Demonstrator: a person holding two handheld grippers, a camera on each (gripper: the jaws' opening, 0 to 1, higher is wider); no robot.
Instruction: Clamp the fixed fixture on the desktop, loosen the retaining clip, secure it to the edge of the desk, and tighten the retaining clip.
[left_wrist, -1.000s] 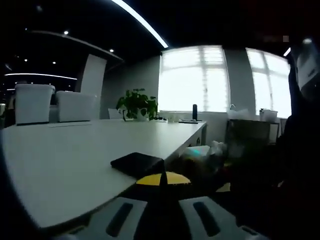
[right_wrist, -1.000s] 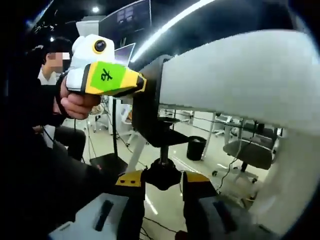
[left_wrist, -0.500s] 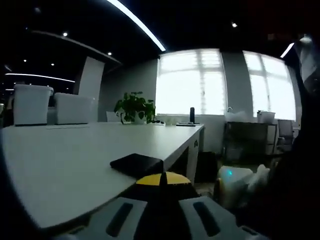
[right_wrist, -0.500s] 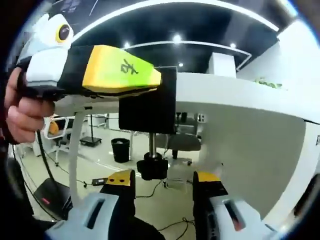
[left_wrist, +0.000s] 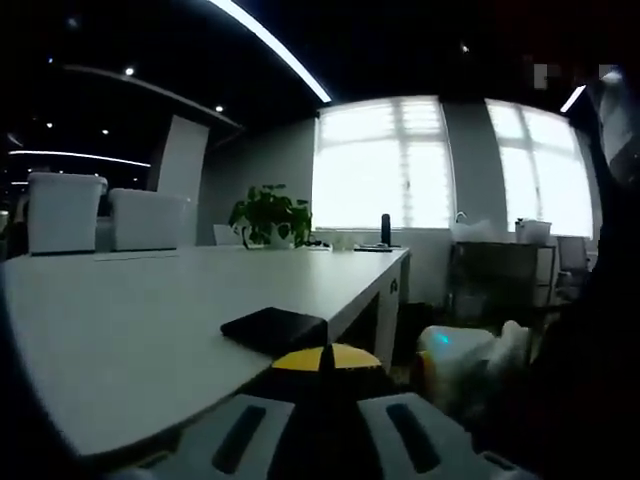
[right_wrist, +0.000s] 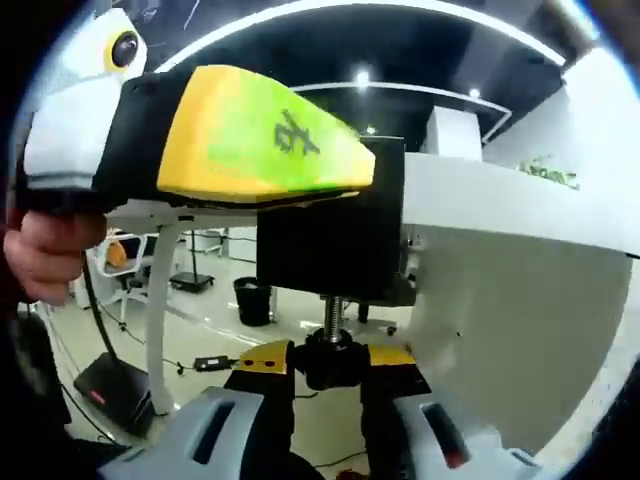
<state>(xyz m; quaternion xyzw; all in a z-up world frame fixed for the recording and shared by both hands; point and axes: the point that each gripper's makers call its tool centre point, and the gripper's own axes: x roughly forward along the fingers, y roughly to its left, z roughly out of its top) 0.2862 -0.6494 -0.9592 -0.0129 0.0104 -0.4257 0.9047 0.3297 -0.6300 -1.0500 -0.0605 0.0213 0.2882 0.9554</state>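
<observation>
**Right gripper view: right tool closing on the knob under the tabletop edge**

Right gripper view: the black fixture (right_wrist: 330, 235) is sitting on the edge of the white tabletop (right_wrist: 500, 250), its body hanging down over the rim. A threaded screw (right_wrist: 331, 318) is dropping from its underside to a round black knob (right_wrist: 331, 358). The right tool (right_wrist: 331, 358) is rising from below with its yellow-tipped jaws standing narrow, one on each side of the knob and pressing against it. The left tool (right_wrist: 360, 170), yellow with a green label, is reaching in from the left and meeting the fixture's upper part; a hand (right_wrist: 50, 255) is gripping its white handle. Its jaws are hidden here, so whether they are clamped on the fixture cannot be told from this view.

In the left gripper view, the fixture's flat black top plate (left_wrist: 275, 328) is lying on the tabletop (left_wrist: 130, 330) near its right edge, just ahead of the left tool (left_wrist: 325, 358). That tool's yellow tips are meeting with no gap visible, at the near end of the plate, though the grip itself is too dark to make out. A plant (left_wrist: 270, 210) is standing at the far end of the tabletop, before bright windows (left_wrist: 380, 160). The right tool's white body (left_wrist: 455, 350) is showing below the tabletop edge, to the right.
</observation>
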